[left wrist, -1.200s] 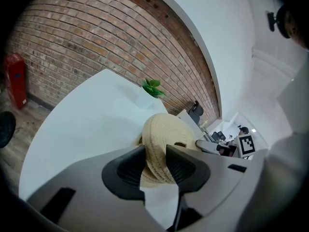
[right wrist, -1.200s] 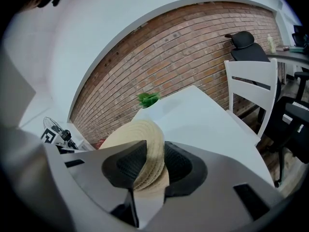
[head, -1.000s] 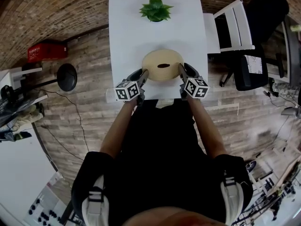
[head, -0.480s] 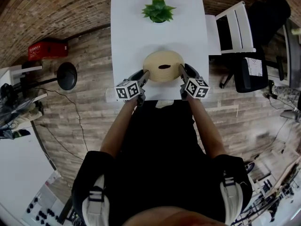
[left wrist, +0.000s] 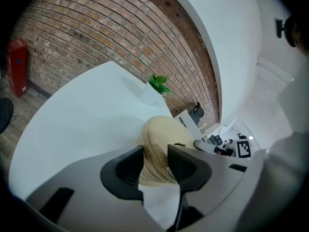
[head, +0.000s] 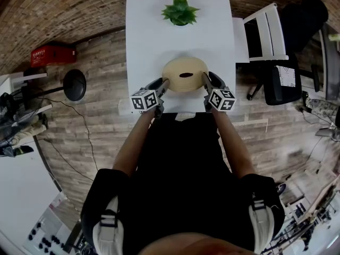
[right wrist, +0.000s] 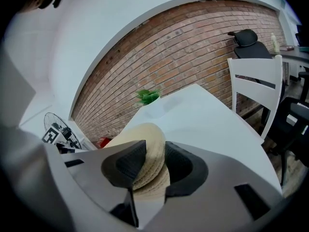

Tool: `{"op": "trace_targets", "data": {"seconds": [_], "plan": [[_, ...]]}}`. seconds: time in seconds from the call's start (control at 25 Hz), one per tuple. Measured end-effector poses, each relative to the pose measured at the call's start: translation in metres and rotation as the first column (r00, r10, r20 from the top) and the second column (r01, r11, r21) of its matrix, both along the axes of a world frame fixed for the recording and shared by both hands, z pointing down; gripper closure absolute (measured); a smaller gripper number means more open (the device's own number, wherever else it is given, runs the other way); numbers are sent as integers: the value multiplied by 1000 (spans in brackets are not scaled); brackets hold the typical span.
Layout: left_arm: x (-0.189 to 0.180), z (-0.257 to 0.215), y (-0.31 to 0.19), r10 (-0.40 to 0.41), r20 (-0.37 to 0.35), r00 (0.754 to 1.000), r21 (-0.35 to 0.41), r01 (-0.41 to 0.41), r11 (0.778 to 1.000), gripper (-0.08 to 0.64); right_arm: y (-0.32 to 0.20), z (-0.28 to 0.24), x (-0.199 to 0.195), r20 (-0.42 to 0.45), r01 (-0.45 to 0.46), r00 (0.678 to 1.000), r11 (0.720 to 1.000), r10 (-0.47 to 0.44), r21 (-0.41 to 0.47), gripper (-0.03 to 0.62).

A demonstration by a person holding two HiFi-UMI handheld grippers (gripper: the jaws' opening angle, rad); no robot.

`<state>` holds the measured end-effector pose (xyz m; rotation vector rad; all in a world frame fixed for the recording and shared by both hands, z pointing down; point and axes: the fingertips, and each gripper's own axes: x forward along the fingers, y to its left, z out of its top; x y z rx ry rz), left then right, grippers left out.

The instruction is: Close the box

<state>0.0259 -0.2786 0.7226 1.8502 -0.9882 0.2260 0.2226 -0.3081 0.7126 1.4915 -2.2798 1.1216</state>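
A round woven box (head: 184, 73) with its domed lid on top sits near the front of the white table (head: 151, 41). My left gripper (head: 162, 84) is at its left edge and my right gripper (head: 205, 79) at its right edge. In the left gripper view the woven rim (left wrist: 161, 134) lies between the left gripper's (left wrist: 155, 161) pads, whose jaws have just been opening. In the right gripper view the rim (right wrist: 145, 139) sits likewise between the right gripper's (right wrist: 155, 161) pads. Both grippers are open, close around the rim.
A potted green plant (head: 180, 10) stands at the table's far end. A white chair (head: 260, 31) and a black office chair (head: 289, 73) are to the right. A red box (head: 50, 56) and a black round stand (head: 74, 85) are on the wooden floor to the left.
The gap between the left gripper's pads has widened a little around the rim. The box and both hands have stayed in place.
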Motion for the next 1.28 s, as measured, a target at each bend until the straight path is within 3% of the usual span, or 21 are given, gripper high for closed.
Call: {"op": "trace_targets", "data": {"seconds": [0.4, 0.8, 1.28], "plan": [[0, 0, -1, 35, -11, 999, 44, -35, 998, 394, 1, 1, -1, -18, -1, 1000, 1000, 2, 10, 471], [-1, -5, -1, 72, 43, 996, 76, -75, 994, 386, 1, -3, 0, -27, 14, 1000, 1000, -13, 20, 460], [-11, -26, -4, 96, 122, 988, 183, -118, 976, 387, 5, -22, 3, -104, -12, 994, 995, 22, 100, 457]]}}
